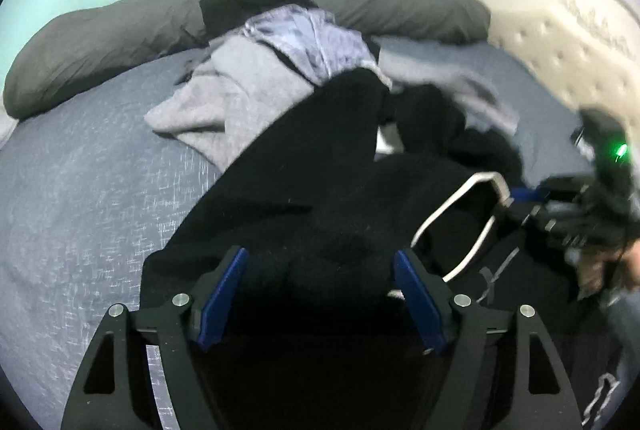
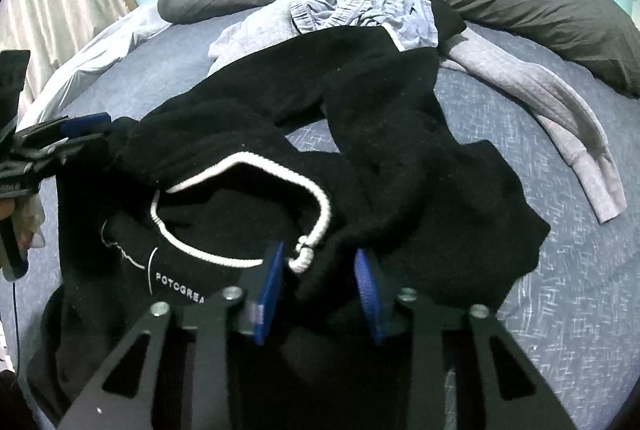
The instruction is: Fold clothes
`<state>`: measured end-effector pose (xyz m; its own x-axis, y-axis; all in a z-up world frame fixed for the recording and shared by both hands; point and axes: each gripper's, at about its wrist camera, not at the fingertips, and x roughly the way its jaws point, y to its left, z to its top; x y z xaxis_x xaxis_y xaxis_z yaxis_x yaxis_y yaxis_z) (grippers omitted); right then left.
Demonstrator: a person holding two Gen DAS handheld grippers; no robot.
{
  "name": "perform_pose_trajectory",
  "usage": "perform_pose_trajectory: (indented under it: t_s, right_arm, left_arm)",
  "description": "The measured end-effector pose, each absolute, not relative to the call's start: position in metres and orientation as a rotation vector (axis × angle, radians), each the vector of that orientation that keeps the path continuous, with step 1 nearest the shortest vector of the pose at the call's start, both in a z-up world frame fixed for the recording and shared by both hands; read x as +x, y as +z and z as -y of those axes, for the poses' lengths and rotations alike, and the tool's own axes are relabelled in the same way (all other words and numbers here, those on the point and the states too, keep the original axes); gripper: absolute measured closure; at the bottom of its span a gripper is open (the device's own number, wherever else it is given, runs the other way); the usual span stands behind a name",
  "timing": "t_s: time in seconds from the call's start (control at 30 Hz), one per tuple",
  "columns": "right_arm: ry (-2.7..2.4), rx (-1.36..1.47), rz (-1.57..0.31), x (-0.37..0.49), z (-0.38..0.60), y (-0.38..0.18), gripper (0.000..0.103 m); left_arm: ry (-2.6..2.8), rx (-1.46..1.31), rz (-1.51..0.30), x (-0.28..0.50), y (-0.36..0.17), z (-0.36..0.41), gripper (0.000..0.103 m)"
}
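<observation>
A black hoodie with white trim round its hood and white lettering lies crumpled on the bed. My left gripper hangs over its left part, jaws wide apart, black cloth lying below and between the blue pads without being pinched. In the right wrist view that gripper shows at the left edge. My right gripper has its jaws narrowed on a raised fold of the hoodie beside the trim's knotted end. In the left wrist view the right gripper is blurred.
Behind the hoodie lie a light grey sweatshirt, pale blue shorts and another black garment. A dark grey pillow runs along the headboard wall. Blue-grey sheet shows on both sides. A curtain hangs at the far left.
</observation>
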<state>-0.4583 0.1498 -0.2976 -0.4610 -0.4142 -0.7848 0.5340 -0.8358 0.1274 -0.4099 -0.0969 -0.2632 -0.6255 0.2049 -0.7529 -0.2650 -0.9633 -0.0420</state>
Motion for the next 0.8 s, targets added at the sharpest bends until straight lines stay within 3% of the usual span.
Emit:
perform_pose_trajectory:
  t_s: [0.07,0.13,0.17,0.2,0.3,0.5,0.8]
  right_arm:
    - [-2.283,1.179,-0.158,-0.458,-0.153,-0.299,0.085]
    - [-2.289,1.167,-0.155,-0.456,-0.154,-0.298,0.088]
    - [-2.293,1.159,-0.153,-0.455,-0.155,-0.296,0.089]
    - [-2.297,1.152,-0.15,-0.454,-0.155,-0.294,0.089]
    - [-2.312,1.122,-0.144,-0.45,-0.157,-0.287,0.091]
    - [-2.364,1.008,-0.131,-0.433,-0.164,-0.254,0.092]
    - [-2.428,0.817,-0.107,-0.389,-0.178,-0.157,0.093]
  left_arm:
    - [2.617,-1.218,-0.092,-0.414,-0.269,0.098,0.028]
    - [2.619,-1.237,-0.081,-0.418,-0.274,0.099,0.045]
    - [2.627,-1.249,-0.086,-0.42,-0.276,0.1,0.064]
    - [2.634,-1.259,-0.096,-0.42,-0.276,0.101,0.077]
    - [2.629,-1.259,-0.071,-0.419,-0.273,0.105,0.087]
    - [2.67,-1.202,-0.08,-0.401,-0.238,0.109,0.092]
    - [2.754,-1.085,-0.063,-0.355,-0.155,0.121,0.095]
